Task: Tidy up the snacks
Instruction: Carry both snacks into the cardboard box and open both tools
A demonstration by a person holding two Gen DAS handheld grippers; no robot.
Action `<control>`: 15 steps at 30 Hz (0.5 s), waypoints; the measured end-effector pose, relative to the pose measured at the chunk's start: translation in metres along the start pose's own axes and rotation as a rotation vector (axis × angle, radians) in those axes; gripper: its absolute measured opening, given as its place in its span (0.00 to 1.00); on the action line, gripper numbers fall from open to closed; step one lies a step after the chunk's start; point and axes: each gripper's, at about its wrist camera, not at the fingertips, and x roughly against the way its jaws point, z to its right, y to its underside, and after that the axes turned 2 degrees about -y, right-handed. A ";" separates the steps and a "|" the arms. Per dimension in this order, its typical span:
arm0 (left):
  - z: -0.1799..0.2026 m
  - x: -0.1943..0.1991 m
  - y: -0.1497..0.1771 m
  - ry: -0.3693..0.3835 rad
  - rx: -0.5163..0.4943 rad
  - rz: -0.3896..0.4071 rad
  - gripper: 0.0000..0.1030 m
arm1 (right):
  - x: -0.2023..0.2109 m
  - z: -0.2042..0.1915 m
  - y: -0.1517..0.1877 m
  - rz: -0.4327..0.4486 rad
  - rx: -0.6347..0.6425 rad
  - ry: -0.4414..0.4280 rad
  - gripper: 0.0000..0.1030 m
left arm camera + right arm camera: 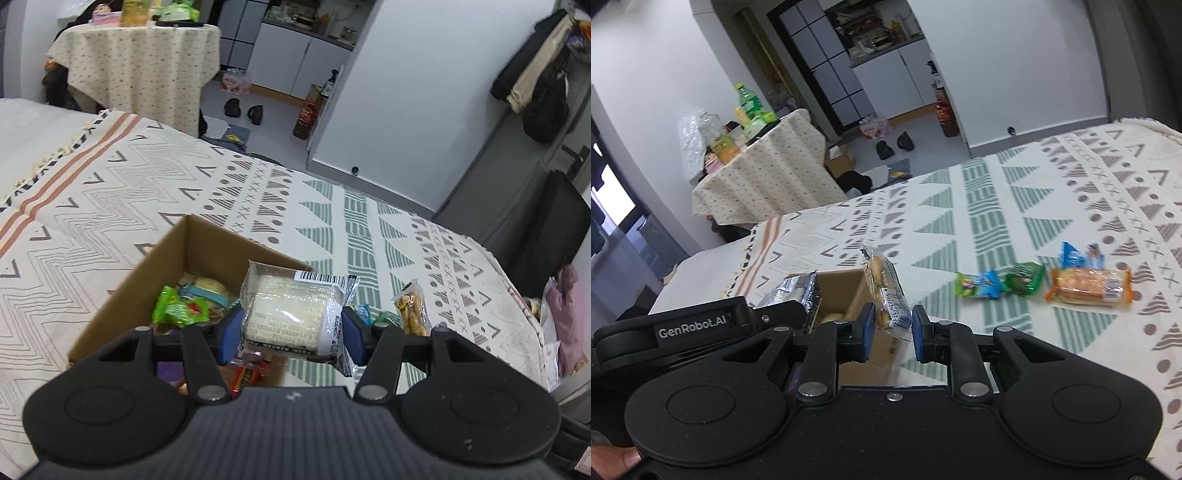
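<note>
My left gripper (291,332) is shut on a white wafer pack (288,310) in clear wrap, held over the right side of an open cardboard box (122,295). Several snacks lie in the box, among them a green packet (177,306). My right gripper (893,334) is shut on a clear cookie pack (884,291), which stands tilted above the box's (842,291) right wall. The same wafer pack (792,295) shows at the left of the right wrist view. On the blanket to the right lie a green-blue candy pack (977,286), a green packet (1025,282), a blue packet (1080,254) and an orange-wrapped cake (1089,286).
The box sits on a bed with a patterned blanket (258,192). Beyond the bed stands a cloth-covered table (764,177) with bottles, and shoes (894,146) lie on the floor. A dark case (546,229) stands beside the bed. A thumb (613,459) grips the handle.
</note>
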 end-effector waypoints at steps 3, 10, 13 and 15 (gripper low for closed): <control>-0.012 0.000 -0.004 0.009 0.032 -0.002 0.54 | -0.004 -0.013 0.000 -0.001 0.010 -0.003 0.20; -0.039 0.001 -0.011 0.012 0.091 -0.006 0.54 | -0.017 -0.041 0.001 -0.007 0.020 -0.010 0.20; -0.049 -0.002 -0.013 0.014 0.113 -0.015 0.54 | -0.024 -0.050 0.001 -0.009 0.036 -0.007 0.20; -0.054 -0.005 -0.014 0.016 0.126 -0.024 0.55 | -0.029 -0.054 0.000 -0.013 0.039 -0.006 0.20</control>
